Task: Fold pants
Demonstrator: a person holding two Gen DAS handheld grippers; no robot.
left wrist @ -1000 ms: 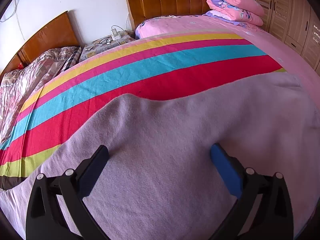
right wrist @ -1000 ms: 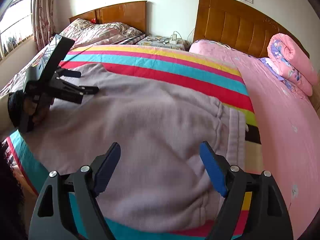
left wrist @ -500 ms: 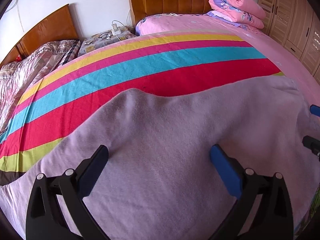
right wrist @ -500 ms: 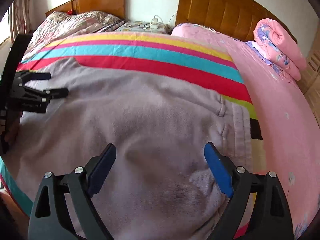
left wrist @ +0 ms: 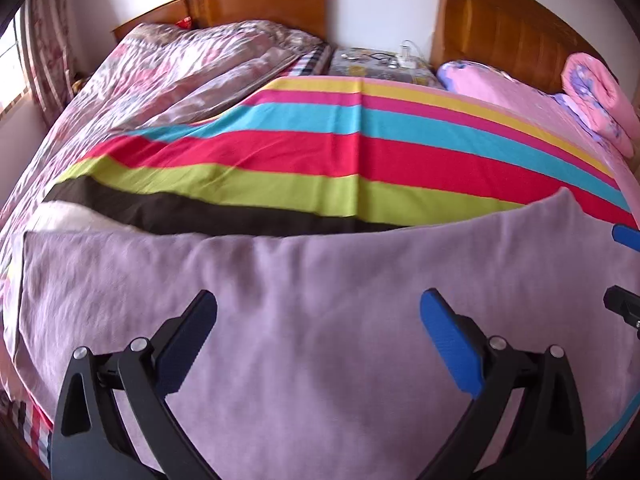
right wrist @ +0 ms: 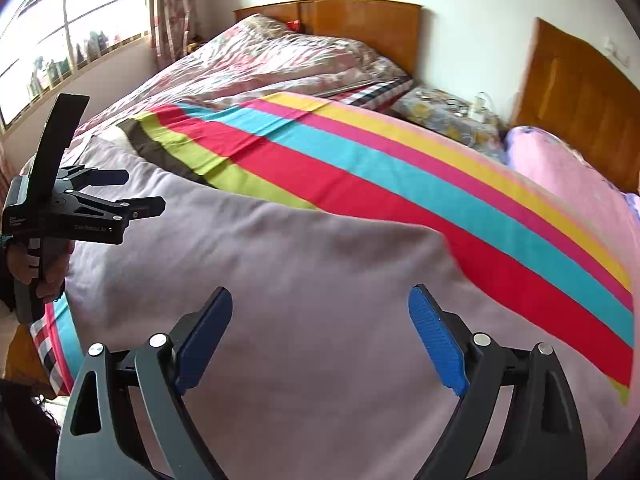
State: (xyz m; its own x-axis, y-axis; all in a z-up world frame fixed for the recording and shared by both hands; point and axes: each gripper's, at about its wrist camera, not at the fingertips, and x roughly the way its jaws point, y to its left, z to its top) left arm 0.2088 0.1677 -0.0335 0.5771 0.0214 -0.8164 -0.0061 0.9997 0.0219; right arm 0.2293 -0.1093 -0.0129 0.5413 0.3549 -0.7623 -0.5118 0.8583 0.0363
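Pale lilac pants (left wrist: 304, 300) lie spread flat along the near edge of the bed, over a striped sheet (left wrist: 360, 152). They also fill the lower part of the right wrist view (right wrist: 288, 264). My left gripper (left wrist: 318, 308) is open and empty, held above the pants' left part. It shows in the right wrist view (right wrist: 138, 192) at the left, open. My right gripper (right wrist: 320, 304) is open and empty above the pants. Its fingertips (left wrist: 626, 236) show at the right edge of the left wrist view.
A rolled pink quilt (left wrist: 600, 96) lies at the far right by the wooden headboard (left wrist: 508, 28). A floral duvet (left wrist: 168, 68) covers the bed to the left. A nightstand with cables (left wrist: 380, 64) stands between the headboards. A window (right wrist: 72, 32) is at the left.
Both grippers have swung to the left along the pants. The left wrist view now shows the pants' left end and the floral bed. Both stay open.
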